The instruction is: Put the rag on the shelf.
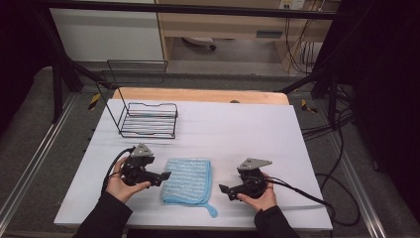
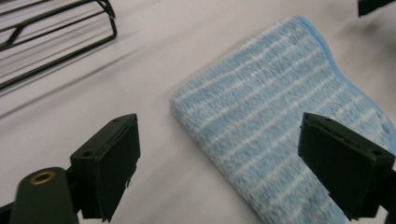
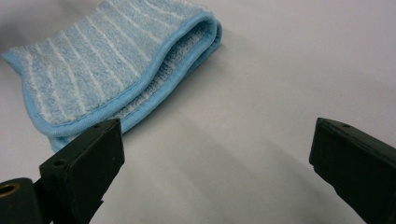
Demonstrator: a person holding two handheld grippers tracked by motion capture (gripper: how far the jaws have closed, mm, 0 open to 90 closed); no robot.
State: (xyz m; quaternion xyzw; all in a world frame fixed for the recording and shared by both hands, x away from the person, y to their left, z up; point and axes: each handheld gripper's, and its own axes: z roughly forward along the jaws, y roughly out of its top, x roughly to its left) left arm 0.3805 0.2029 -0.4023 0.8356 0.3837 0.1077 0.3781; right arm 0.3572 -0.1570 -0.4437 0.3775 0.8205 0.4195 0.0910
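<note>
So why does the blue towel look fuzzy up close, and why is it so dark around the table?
High view: the white table is lit and everything around it is dim. Left gripper view: the blue towel is slightly blurred, and the wire rack casts soft streaky shadows. Right gripper view: the towel's near folded edge is fairly sharp, with a soft shadow beside it.

We see a white-covered table (image 1: 247,124) with a wooden far edge, framed by dark metal rails (image 1: 198,9). Beyond lie grey floor (image 1: 29,129), black cables (image 1: 341,124) and pale wooden furniture (image 1: 223,22).
</note>
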